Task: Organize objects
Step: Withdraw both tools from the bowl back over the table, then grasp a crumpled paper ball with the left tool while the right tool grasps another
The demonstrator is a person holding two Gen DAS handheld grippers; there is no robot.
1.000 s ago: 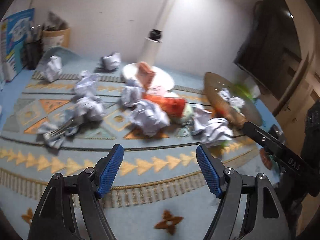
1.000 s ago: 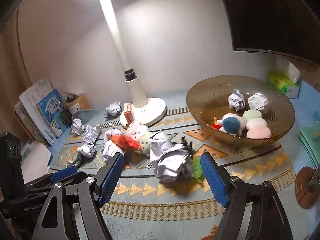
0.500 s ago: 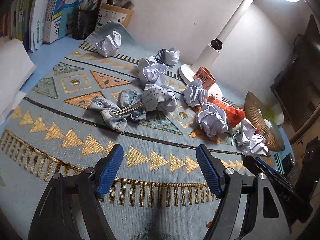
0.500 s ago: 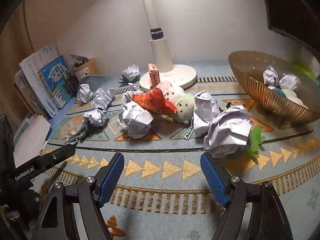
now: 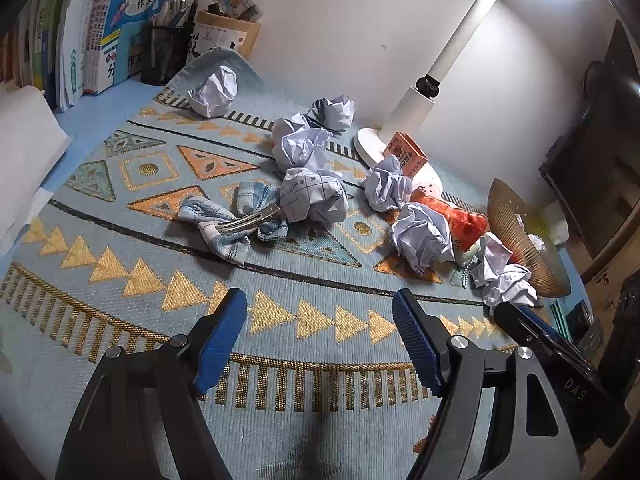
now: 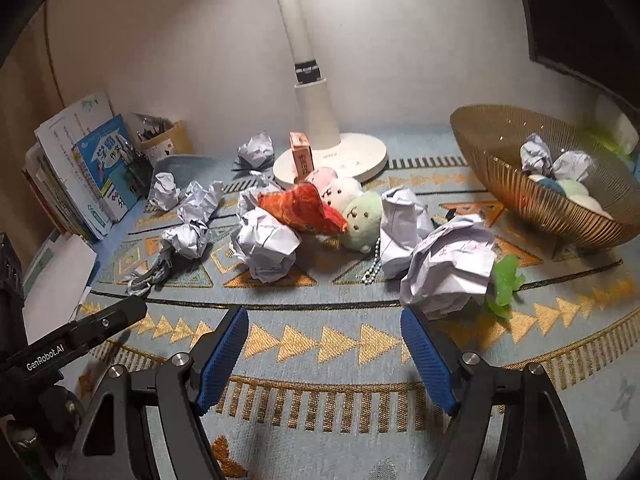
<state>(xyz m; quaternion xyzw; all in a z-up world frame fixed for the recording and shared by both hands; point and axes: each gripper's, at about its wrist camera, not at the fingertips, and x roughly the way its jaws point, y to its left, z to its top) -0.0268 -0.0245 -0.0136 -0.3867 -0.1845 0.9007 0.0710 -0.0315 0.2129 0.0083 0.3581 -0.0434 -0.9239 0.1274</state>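
Several crumpled paper balls lie scattered on a patterned blue mat (image 5: 132,268). In the left wrist view one ball (image 5: 314,200) rests beside a plaid cloth with a metal clip (image 5: 236,222). My left gripper (image 5: 320,320) hangs open over bare mat, short of them. In the right wrist view a large paper ball (image 6: 450,264) sits just beyond my right gripper (image 6: 324,332), which is open and empty. An orange plush (image 6: 302,208) and a green plush (image 6: 364,220) lie mid-mat. A gold wire basket (image 6: 532,200) at the right holds paper balls and soft balls.
A white lamp base (image 6: 348,156) with a small orange box (image 6: 302,156) stands at the back. Books (image 5: 100,28) and a pen cup (image 5: 164,52) line the far left. A green piece (image 6: 506,284) lies behind the large ball. A dark monitor (image 5: 600,140) is at the right.
Both views swung and dropped towards the mat over the first half second, the left one turning leftwards onto the cloth and books. Since then almost nothing has moved. Both grippers stayed open.
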